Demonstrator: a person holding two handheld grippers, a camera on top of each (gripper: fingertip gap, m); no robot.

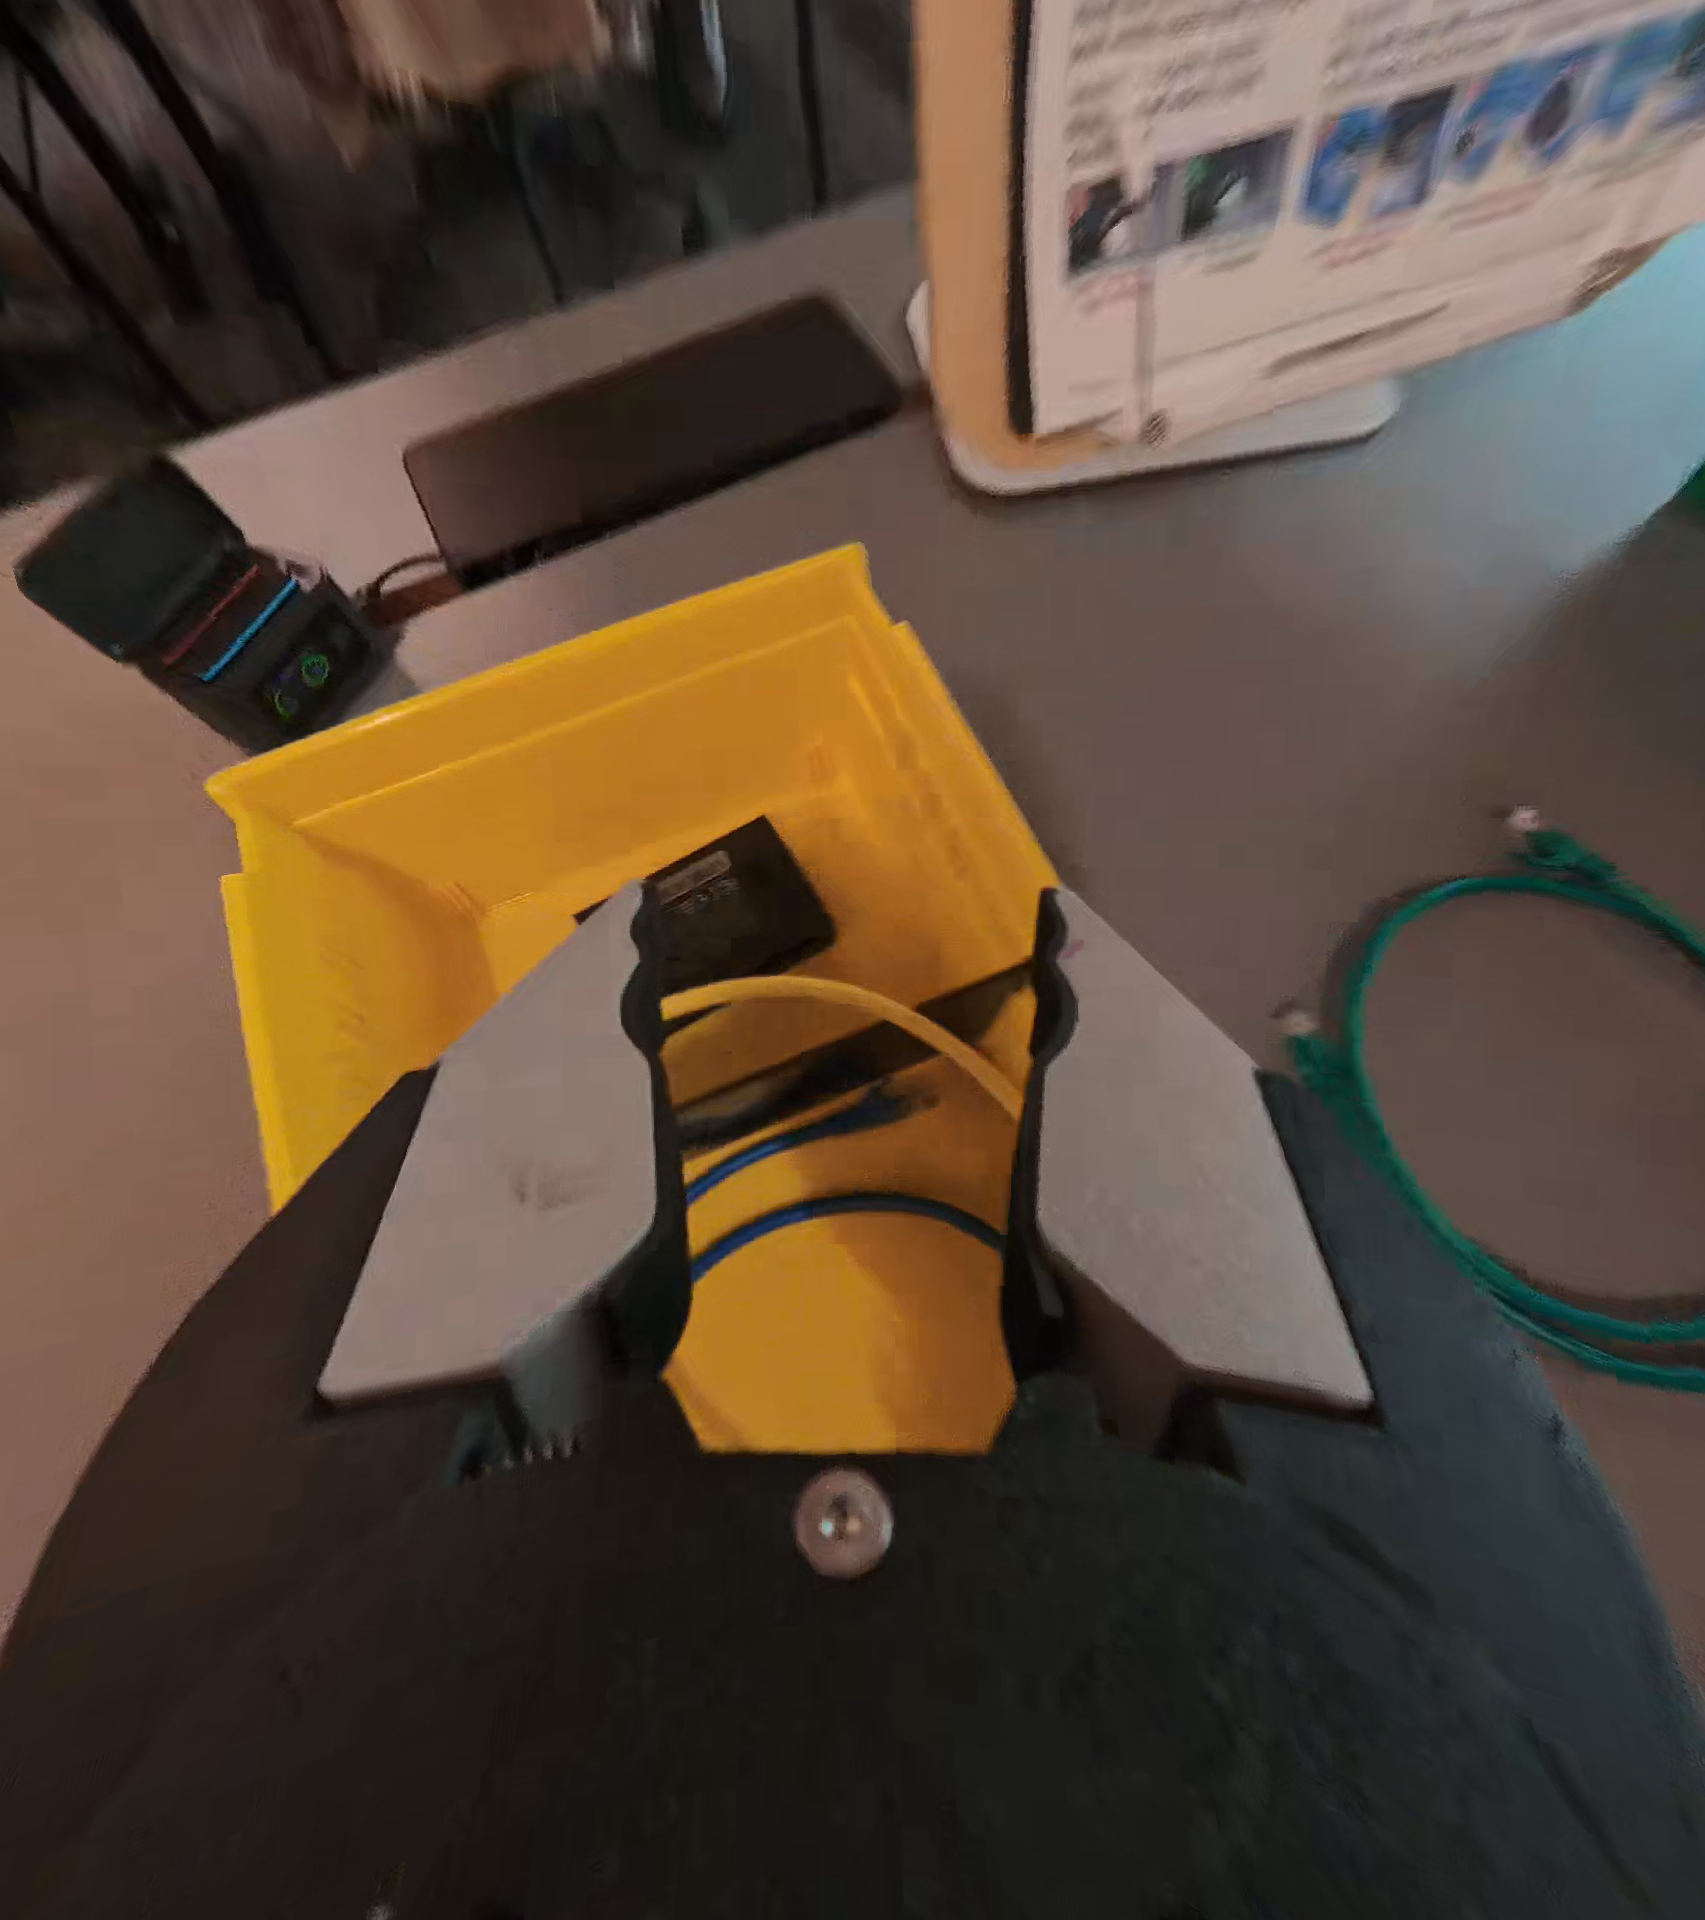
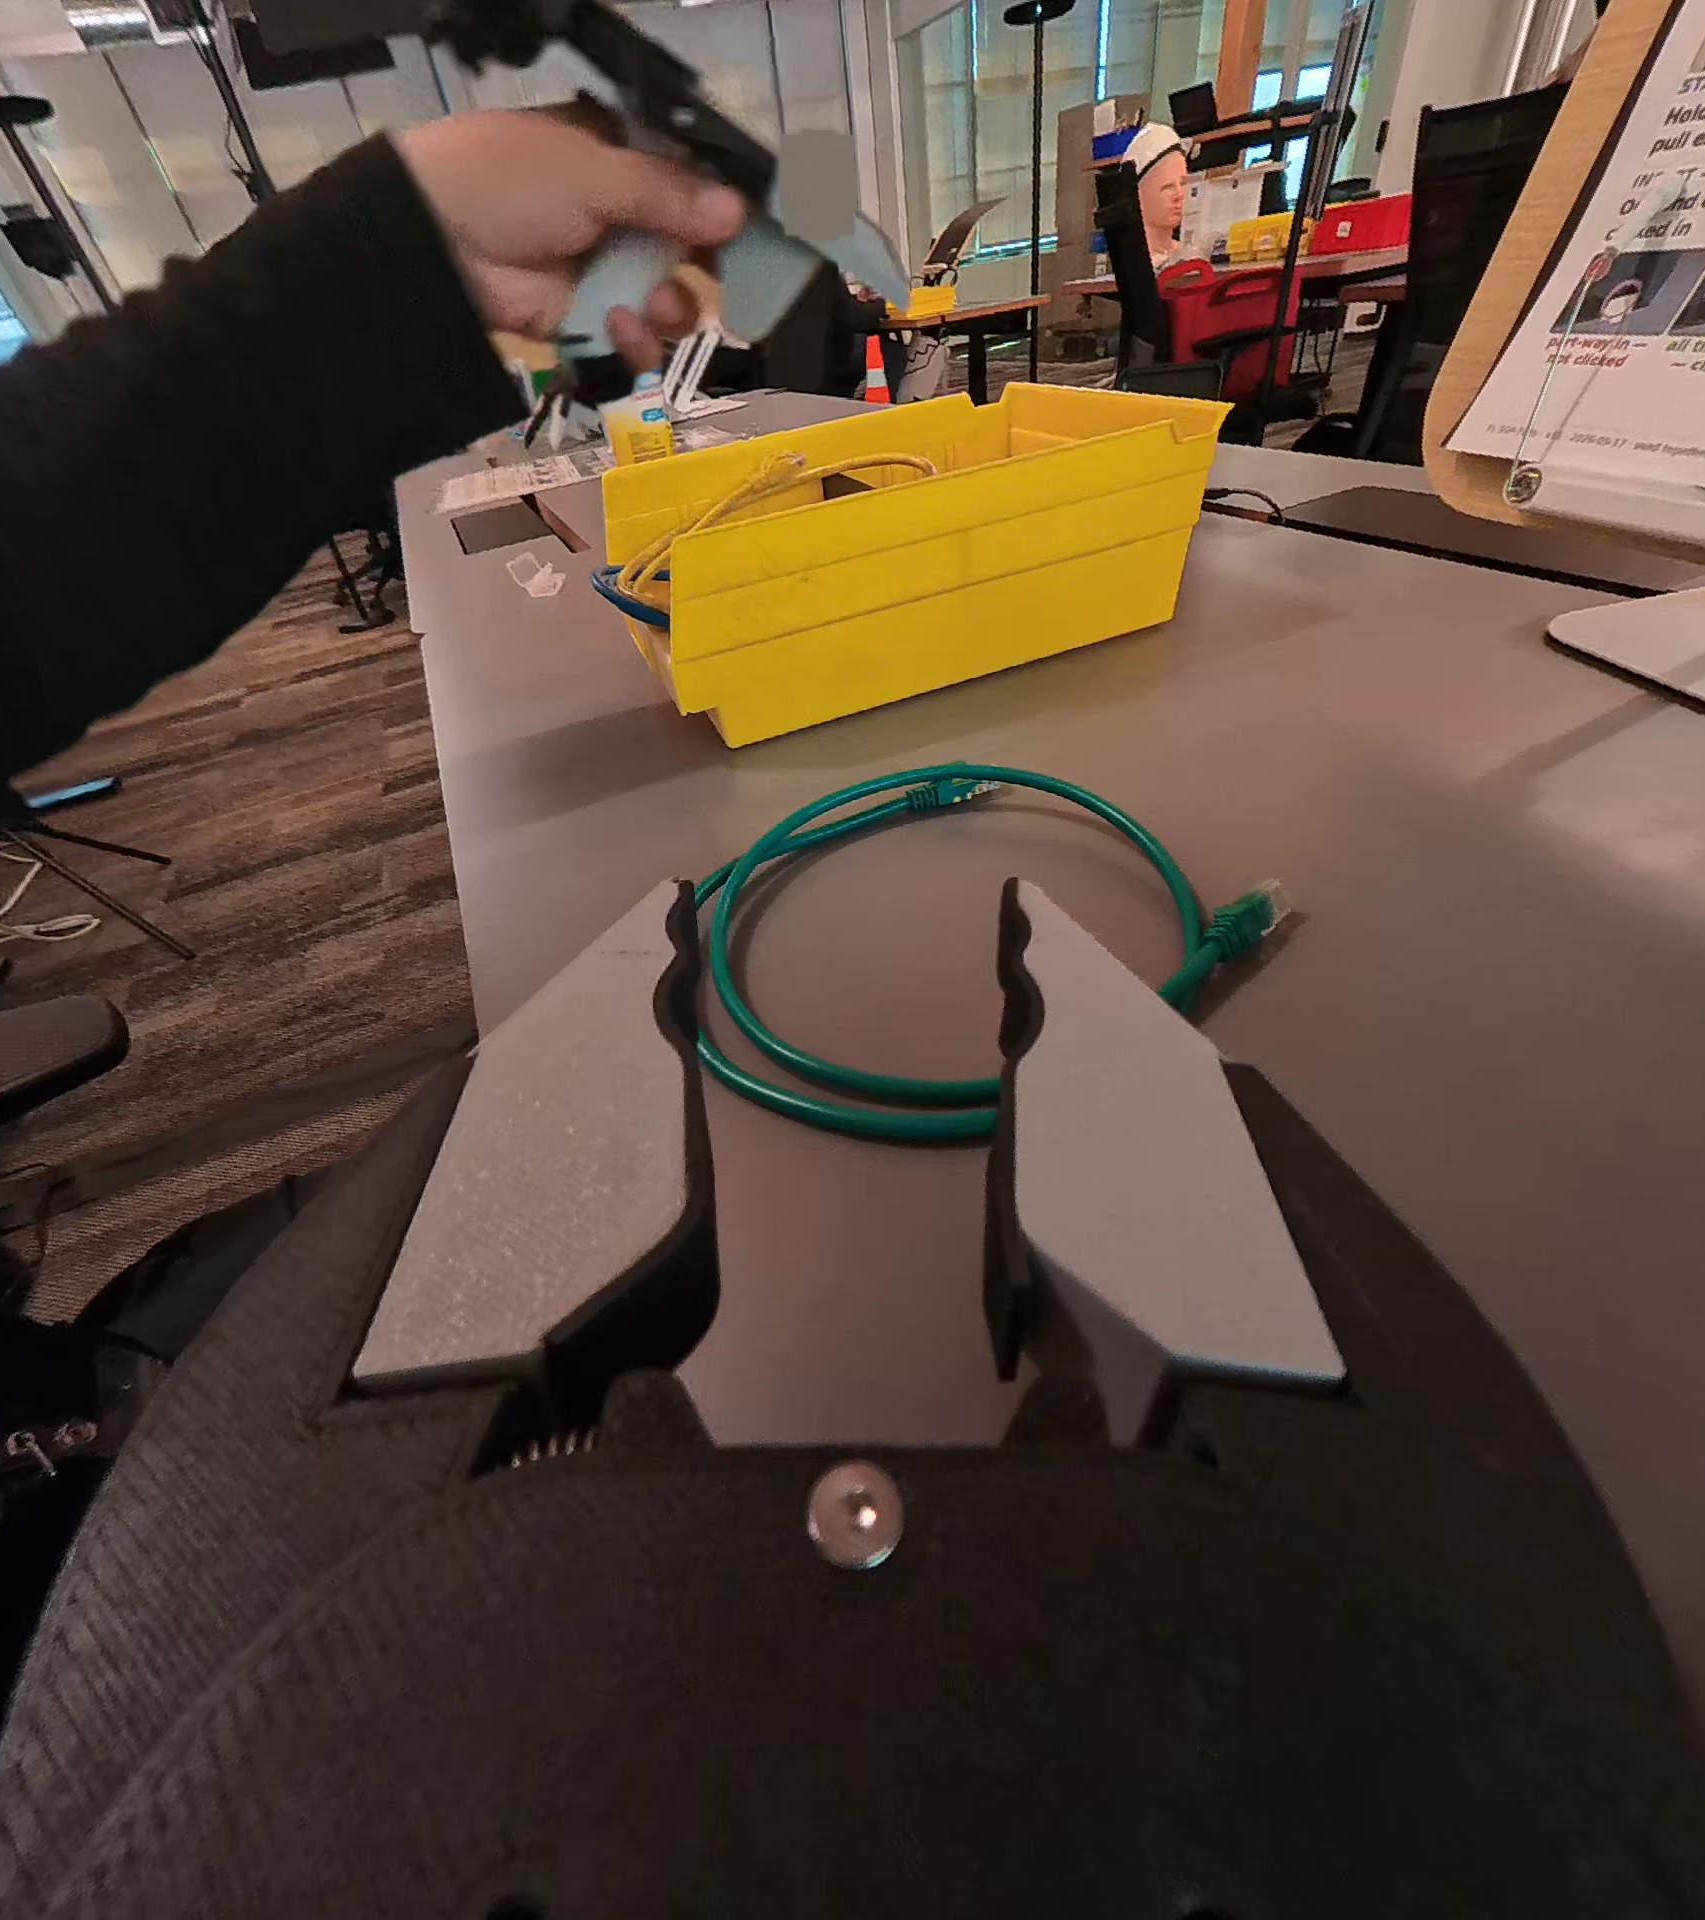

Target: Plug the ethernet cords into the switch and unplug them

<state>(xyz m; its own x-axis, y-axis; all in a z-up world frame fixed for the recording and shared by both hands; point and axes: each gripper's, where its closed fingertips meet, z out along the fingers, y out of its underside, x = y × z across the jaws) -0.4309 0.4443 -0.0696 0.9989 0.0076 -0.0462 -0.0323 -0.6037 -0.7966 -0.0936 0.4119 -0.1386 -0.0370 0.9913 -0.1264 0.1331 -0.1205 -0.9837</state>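
Observation:
A yellow bin (image 1: pixel 557 769) (image 2: pixel 931 592) stands on the grey table. Inside it lie a small black switch (image 1: pixel 739 920), a yellow ethernet cord (image 1: pixel 858 1003) (image 2: pixel 723 509) and a blue ethernet cord (image 1: pixel 827 1210) (image 2: pixel 619 597). A coiled green ethernet cord (image 1: pixel 1554 1132) (image 2: pixel 941 956) lies on the table to the right of the bin. My left gripper (image 1: pixel 843 914) is open and empty, held above the bin's near end; it also shows high over the bin in the right wrist view (image 2: pixel 702 260), held in a hand. My right gripper (image 2: pixel 848 894) is open and empty, low over the green coil.
An instruction sheet on a wooden stand (image 1: pixel 1347 208) (image 2: pixel 1658 291) stands at the table's far right. A black device with coloured lights (image 1: pixel 204 613) and a dark flat pad (image 1: pixel 650 436) lie behind the bin. The table's left edge (image 2: pixel 443 727) drops to carpet. Tip to tip, the grippers are about 35 centimetres apart.

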